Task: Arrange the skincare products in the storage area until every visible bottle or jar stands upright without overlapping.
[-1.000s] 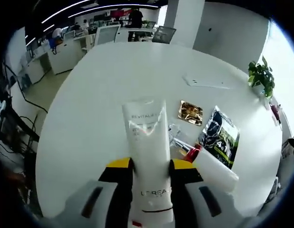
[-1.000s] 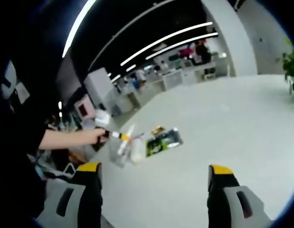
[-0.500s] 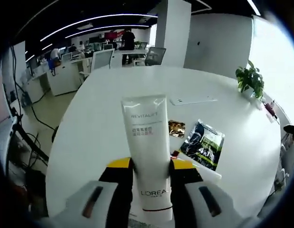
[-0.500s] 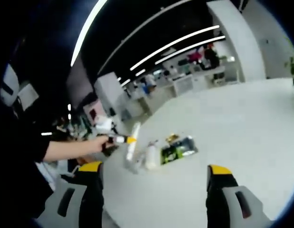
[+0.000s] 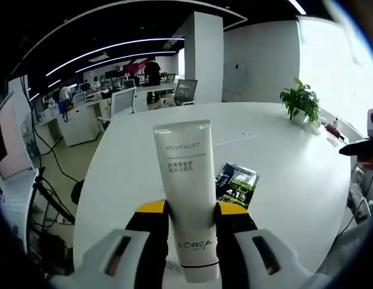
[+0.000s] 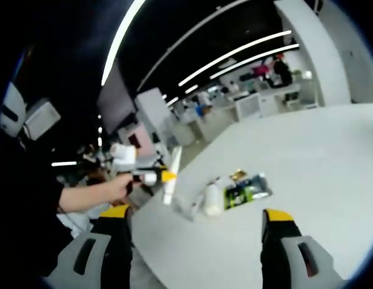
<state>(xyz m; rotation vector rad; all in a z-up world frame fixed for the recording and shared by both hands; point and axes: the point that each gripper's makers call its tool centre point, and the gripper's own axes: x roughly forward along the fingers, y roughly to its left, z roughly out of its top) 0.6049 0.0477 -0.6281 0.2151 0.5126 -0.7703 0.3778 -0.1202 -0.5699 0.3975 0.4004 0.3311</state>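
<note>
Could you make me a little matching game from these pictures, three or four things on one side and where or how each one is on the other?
Things:
1. white tube
2. dark sachet
3. potted plant
4. right gripper

States:
A. lying flat on the white table
B. open, holding nothing
C. clamped in the left gripper
D. standing near the table's far edge

Pairs: 1-C, 2-A, 3-D, 4-B
</note>
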